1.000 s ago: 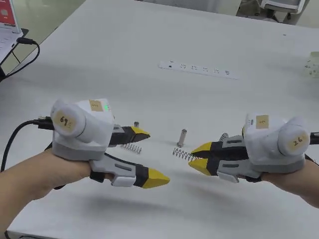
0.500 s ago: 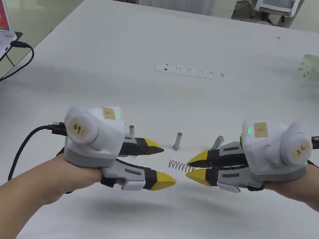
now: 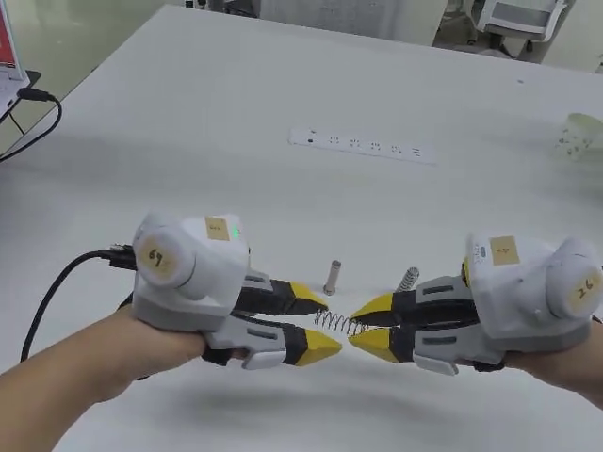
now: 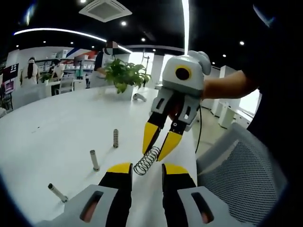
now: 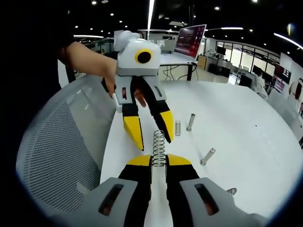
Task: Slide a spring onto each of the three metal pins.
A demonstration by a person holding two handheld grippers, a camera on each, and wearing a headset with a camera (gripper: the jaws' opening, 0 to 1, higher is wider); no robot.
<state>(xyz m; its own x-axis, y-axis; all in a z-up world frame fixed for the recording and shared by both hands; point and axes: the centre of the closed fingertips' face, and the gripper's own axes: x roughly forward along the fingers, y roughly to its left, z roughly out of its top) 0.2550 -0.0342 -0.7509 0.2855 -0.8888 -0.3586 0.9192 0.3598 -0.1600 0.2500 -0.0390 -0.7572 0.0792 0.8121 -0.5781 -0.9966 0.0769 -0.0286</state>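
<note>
R gripper (image 5: 159, 161) clamped one end of the spring (image 5: 159, 144), jaws nearly shut on the coil. The spring, thin bare wire in an open helix, stuck out level in the air above the table (image 3: 188, 113), btwn the 2 grippers. L gripper (image 4: 147, 169) faced it head-on, jaws apart, w/ the spring's free end in the gap btwn its tips, not pinched. Both grippers had grey-white plastic bodies, black fingers and wedge-shaped yellow tips.

Pins were short, round, dull metal. A bare pin (image 3: 332, 278) stood upright just behind the spring. A 2nd pin (image 3: 407, 280), to its right and near R gripper, already wore a coil. In L gripper view a 3rd pin (image 4: 57, 192) lay on its side, apart from the others.

Table was smooth, white, matte, w/ wide bare room beyond the pins up to a flat white strip (image 3: 363, 146) of sockets. A black cable (image 3: 47, 292) ran from L gripper off to the left. In R gripper view the table edge ran close beside the grippers, w/ a mesh chair (image 5: 52, 142) just past it.
</note>
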